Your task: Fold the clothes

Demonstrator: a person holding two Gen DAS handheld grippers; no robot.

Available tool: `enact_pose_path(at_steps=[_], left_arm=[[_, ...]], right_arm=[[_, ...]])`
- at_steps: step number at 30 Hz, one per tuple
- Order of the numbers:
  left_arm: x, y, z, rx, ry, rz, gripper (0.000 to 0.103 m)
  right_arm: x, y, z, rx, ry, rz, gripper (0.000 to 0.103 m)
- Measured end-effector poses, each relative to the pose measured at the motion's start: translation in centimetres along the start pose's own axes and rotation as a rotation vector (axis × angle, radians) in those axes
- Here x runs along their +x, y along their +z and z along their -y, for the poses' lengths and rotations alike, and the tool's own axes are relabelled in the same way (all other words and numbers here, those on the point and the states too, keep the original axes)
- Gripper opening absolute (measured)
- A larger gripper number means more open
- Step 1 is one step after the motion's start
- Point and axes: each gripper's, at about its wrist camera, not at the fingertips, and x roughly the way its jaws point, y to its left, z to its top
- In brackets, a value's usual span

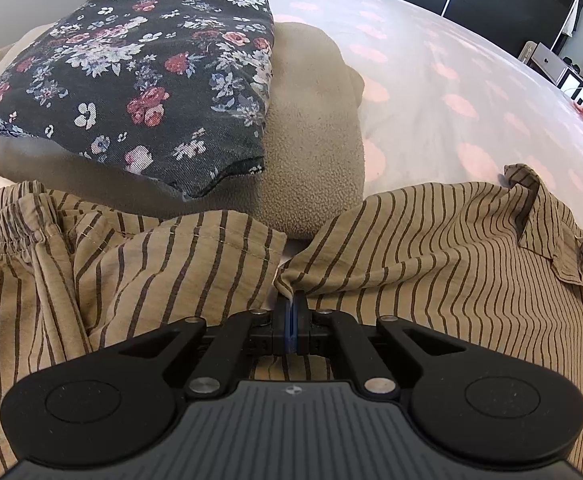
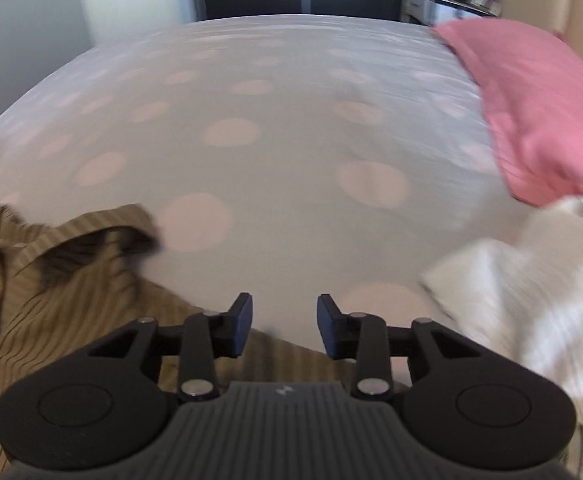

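A tan shirt with dark stripes (image 1: 431, 248) lies crumpled across the bed in front of me, collar and buttons to the right. My left gripper (image 1: 291, 300) is shut on a pinched fold of this striped shirt near its middle. In the right wrist view the same shirt (image 2: 51, 304) lies at lower left, with its collar raised. My right gripper (image 2: 284, 320) is open and empty, just above the shirt's edge and the bedspread.
A folded dark floral garment (image 1: 139, 80) rests on a folded beige fleece (image 1: 311, 152) behind the shirt. The white bedspread with pink dots (image 2: 271, 120) stretches ahead. A pink pillow (image 2: 539, 112) and a white textured cloth (image 2: 531, 300) lie at right.
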Motion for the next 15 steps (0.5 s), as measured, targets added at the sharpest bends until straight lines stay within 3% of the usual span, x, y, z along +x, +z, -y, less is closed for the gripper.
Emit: enact_pose_path(at_steps=[3,10,15], left_arm=[[0.0,0.0,-0.1,-0.006,-0.005,-0.001,0.0],[0.2,0.1,-0.2,-0.01,-0.013,-0.007,0.0],[0.5,0.1,-0.2,-0.007,-0.014,-0.012,0.0]], right_arm=[[1.1,0.3,-2.9,-0.093,0.064,-0.015,0.039],[4.2,0.3,-6.8,-0.244,0.078,-0.035,0.036],[5.3,0.0,-7.9,-0.295,0.074,-0.042,0.002]])
